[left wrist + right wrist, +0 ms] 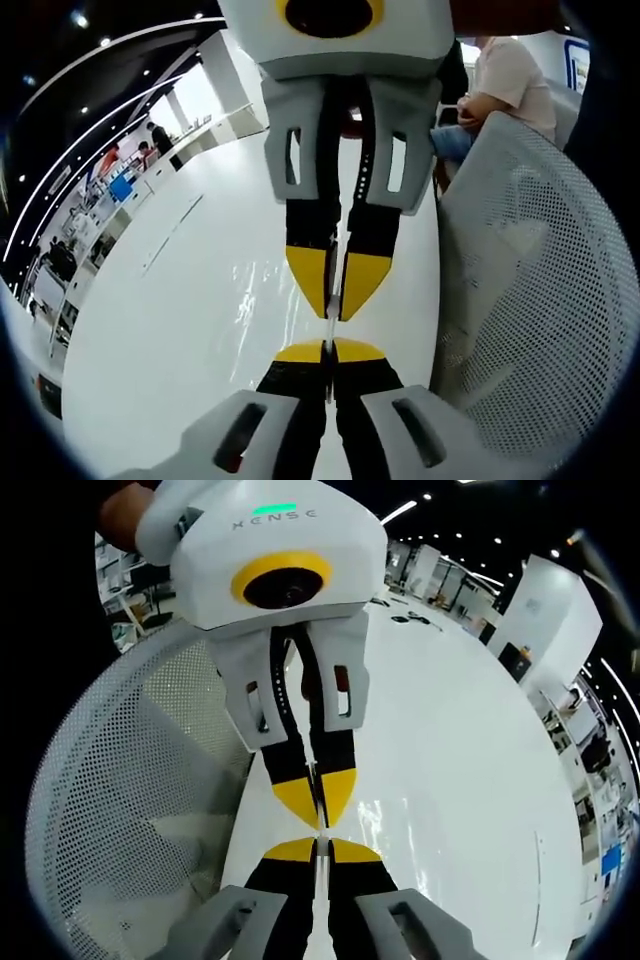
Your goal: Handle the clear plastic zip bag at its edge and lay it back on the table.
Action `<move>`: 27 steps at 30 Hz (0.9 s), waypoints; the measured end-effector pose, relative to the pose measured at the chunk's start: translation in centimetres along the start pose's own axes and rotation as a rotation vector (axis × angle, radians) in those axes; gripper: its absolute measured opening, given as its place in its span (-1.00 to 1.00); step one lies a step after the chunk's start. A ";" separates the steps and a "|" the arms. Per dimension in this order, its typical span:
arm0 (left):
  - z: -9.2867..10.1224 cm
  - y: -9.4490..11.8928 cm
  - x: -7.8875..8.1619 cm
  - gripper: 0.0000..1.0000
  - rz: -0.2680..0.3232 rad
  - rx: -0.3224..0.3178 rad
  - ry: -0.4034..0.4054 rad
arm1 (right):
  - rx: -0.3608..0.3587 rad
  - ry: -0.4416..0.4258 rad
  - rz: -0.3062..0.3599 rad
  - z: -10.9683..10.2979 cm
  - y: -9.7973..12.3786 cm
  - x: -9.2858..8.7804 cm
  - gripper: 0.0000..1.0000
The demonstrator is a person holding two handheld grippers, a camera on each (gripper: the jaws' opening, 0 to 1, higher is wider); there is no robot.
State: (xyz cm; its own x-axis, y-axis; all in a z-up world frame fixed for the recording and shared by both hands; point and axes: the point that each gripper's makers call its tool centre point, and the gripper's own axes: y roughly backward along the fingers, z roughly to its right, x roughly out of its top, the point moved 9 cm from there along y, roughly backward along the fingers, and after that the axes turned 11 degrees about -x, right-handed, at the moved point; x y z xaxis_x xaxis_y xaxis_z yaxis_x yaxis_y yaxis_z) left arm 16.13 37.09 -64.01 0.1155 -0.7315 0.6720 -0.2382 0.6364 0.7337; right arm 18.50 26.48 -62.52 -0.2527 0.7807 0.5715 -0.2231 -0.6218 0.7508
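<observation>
My left gripper (328,351) rises from the bottom of the left gripper view with its yellow-tipped jaws pressed together. My right gripper (337,300) faces it tip to tip from above, jaws also together. A thin, nearly edge-on strip of the clear zip bag (330,328) runs between the two pairs of tips, pinched by both. In the right gripper view the same meeting shows: the right gripper (318,849) from below, the left gripper (318,804) from above, and the bag's edge (319,827) as a pale line between them. The rest of the bag is too transparent to make out.
The glossy white table (180,330) (470,780) lies below both grippers. A white mesh chair back (540,300) (130,810) stands against the table's edge. A seated person (505,85) is beyond the chair. Small dark items (410,616) lie at the table's far end.
</observation>
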 end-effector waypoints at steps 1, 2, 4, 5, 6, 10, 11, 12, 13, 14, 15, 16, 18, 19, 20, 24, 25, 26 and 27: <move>0.0 0.0 0.0 -1.00 -0.001 0.000 -0.001 | 0.000 0.000 0.000 0.0 0.0 0.0 -1.00; 0.0 0.0 0.0 -1.00 -0.001 -0.003 0.006 | 0.002 0.001 0.000 0.0 0.0 0.0 -1.00; 0.0 0.0 -0.1 -1.00 0.000 -0.005 0.024 | 0.004 0.002 0.001 0.0 -0.1 -0.1 -1.00; -0.1 -0.1 -0.2 -1.00 0.003 -0.005 0.034 | 0.004 0.005 0.002 0.1 -0.1 -0.1 -1.00; -0.2 -0.1 -0.3 -1.00 0.004 -0.005 0.040 | 0.004 0.005 0.002 0.0 -0.1 -0.1 -1.00; -0.1 -0.1 -0.3 -1.00 0.003 -0.002 0.051 | 0.006 0.004 0.006 0.0 -0.1 -0.2 -1.00; 0.0 -0.1 -0.3 -1.00 0.003 -0.002 0.053 | 0.007 0.003 0.007 0.0 -0.1 -0.2 -1.00; 0.0 -0.1 -0.3 -1.00 0.001 -0.003 0.054 | 0.008 0.000 0.008 0.0 -0.2 -0.3 -1.00; 0.1 0.0 -0.3 -1.00 -0.001 -0.002 0.053 | 0.008 0.000 0.008 0.0 -0.2 -0.3 -1.00; 0.1 -0.1 -0.3 -1.00 -0.004 -0.002 0.050 | 0.007 0.001 0.007 0.0 -0.2 -0.4 -1.00; 0.2 0.0 -0.2 -1.00 -0.007 -0.002 0.049 | 0.007 0.002 0.005 0.0 -0.2 -0.5 -1.00; 0.3 0.0 -0.2 -1.00 -0.009 -0.004 0.049 | 0.007 0.003 0.004 -0.1 -0.2 -0.6 -1.00; 0.3 -0.1 -0.3 -1.00 -0.012 -0.011 0.053 | 0.009 0.000 0.003 -0.1 -0.1 -0.7 -1.00; 0.4 -0.1 -0.3 -1.00 -0.011 -0.015 0.057 | 0.008 0.002 0.004 -0.2 -0.1 -0.7 -1.00; 0.4 -0.1 -0.3 -1.00 -0.012 -0.016 0.057 | 0.008 0.002 0.005 -0.3 0.0 -0.7 -1.00; 0.3 -0.2 -0.5 -1.00 -0.020 -0.020 0.058 | 0.006 0.003 -0.002 -0.3 0.1 -1.0 -1.00; 0.3 -0.2 -0.6 -1.00 -0.021 -0.024 0.063 | 0.006 0.002 -0.003 -0.3 0.1 -1.0 -1.00; 0.3 -0.2 -0.6 -1.00 -0.023 -0.026 0.066 | 0.006 0.003 -0.004 -0.3 0.1 -1.1 -1.00; 0.4 -0.2 -0.6 -1.00 -0.025 -0.025 0.067 | 0.006 0.001 -0.008 -0.3 0.1 -1.2 -1.00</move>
State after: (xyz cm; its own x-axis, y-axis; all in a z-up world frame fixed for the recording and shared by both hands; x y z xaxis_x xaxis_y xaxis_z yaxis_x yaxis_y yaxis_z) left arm 15.77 37.29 -64.57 0.1854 -0.7296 0.6583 -0.2106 0.6249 0.7518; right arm 18.50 25.45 -63.19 -0.2523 0.7856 0.5649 -0.2195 -0.6150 0.7573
